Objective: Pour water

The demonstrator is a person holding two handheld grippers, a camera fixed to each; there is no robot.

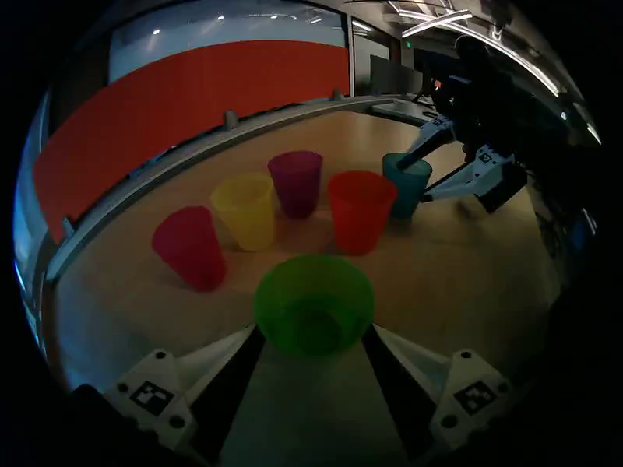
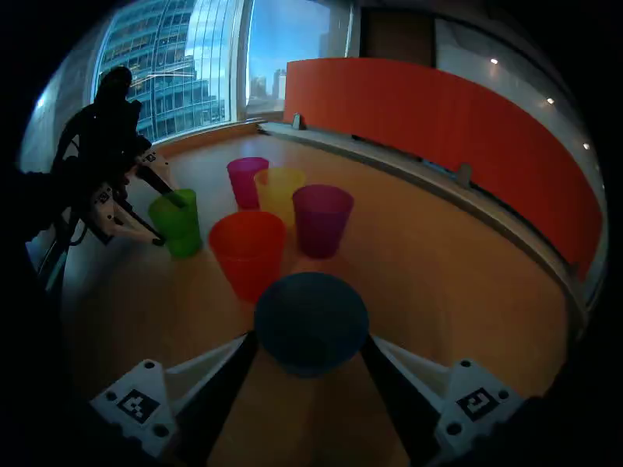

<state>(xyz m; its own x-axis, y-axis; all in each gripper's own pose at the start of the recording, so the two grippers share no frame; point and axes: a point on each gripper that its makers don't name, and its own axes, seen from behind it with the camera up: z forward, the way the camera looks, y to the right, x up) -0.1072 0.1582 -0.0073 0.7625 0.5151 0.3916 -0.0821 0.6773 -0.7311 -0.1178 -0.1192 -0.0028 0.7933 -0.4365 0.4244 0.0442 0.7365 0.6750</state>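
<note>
Our left gripper (image 1: 310, 331) clasps a translucent green tapered plastic cup (image 1: 314, 300) between both fingers; the right gripper (image 2: 309, 341) squeezes a dark teal plastic cup (image 2: 311, 315). Both stand on the smooth wooden tabletop (image 2: 436, 272), a red plastic cup (image 1: 360, 210) between them. Whether any holds water, we cannot tell.

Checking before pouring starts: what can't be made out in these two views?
Left gripper view: water in green cup, interior too dim.
Right gripper view: teal cup contents, interior dark.
Right gripper view: pink cup right side, behind yellow cup.
</note>
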